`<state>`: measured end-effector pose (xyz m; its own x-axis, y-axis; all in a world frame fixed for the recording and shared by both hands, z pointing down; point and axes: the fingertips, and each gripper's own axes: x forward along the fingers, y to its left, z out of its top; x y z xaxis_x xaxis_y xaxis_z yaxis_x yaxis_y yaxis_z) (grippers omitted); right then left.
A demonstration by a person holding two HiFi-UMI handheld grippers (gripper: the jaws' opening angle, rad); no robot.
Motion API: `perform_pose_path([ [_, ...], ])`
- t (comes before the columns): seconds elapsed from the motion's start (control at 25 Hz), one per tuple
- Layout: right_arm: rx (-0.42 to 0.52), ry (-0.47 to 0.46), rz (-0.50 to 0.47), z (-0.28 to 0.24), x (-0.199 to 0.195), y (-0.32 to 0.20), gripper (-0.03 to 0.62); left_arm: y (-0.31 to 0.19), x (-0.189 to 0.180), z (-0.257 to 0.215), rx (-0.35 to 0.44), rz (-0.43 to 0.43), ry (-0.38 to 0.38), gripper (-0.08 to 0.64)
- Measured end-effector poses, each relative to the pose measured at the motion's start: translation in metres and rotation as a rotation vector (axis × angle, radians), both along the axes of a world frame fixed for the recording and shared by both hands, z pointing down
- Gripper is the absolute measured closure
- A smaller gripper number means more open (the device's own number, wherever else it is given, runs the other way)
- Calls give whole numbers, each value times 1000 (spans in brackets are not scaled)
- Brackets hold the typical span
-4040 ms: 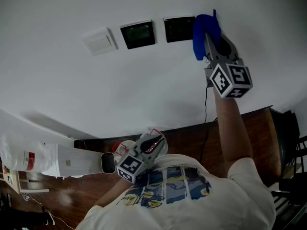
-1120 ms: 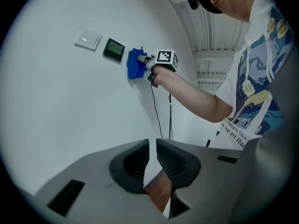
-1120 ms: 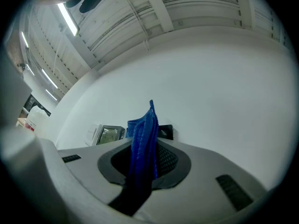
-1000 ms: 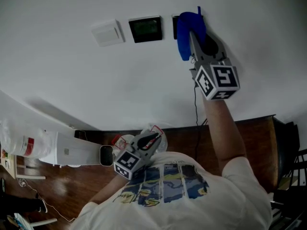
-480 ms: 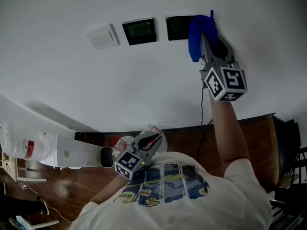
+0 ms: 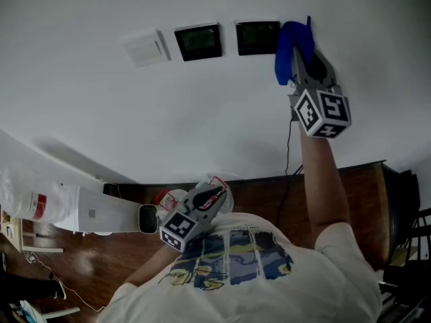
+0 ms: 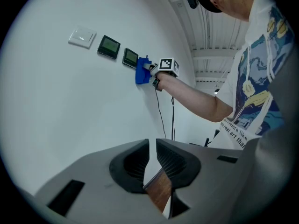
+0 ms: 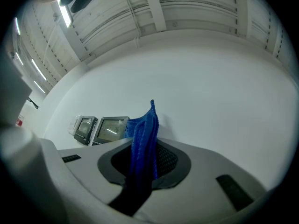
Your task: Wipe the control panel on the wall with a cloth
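Down at the far left, a white appliance (image 6: 74, 215) is showing low by the wooden floor (image 6: 256, 188), and above it on the white wall (image 6: 202, 113) a white switch plate (image 6: 145, 48) is sitting first in a row of three fittings. Just beside it the left control panel (image 6: 198, 41) is showing a dark screen. Below, close against the person's printed shirt (image 6: 249, 261), the left gripper (image 6: 214, 195) is hanging with its jaws drawn nearly together, only a thin slit between them and nothing caught there. Further right the right control panel (image 6: 258, 37) is sitting just beside its twin, and the blue cloth (image 6: 291, 44) is pressing against the wall, touching that panel's right edge. The right gripper (image 6: 298, 54) is clenching the cloth between its jaws, one fold standing up above the pads and the rest trailing down between them, while the person's arm (image 6: 316, 173) is reaching up behind it. A thin dark cable (image 6: 289, 147) is running down the wall beneath
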<state>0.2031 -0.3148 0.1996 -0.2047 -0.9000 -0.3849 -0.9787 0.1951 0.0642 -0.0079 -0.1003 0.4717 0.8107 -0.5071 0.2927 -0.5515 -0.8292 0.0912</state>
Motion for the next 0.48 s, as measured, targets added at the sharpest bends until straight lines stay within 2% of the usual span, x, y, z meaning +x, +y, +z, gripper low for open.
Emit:
perform_pose_path([
  [0.24, 3, -2, 2, 1, 0, 3, 499, 2, -6, -1, 4, -11, 5, 514],
  [0.48, 33, 3, -8, -1, -14, 32, 500, 4, -16, -2, -2, -24, 16, 514],
])
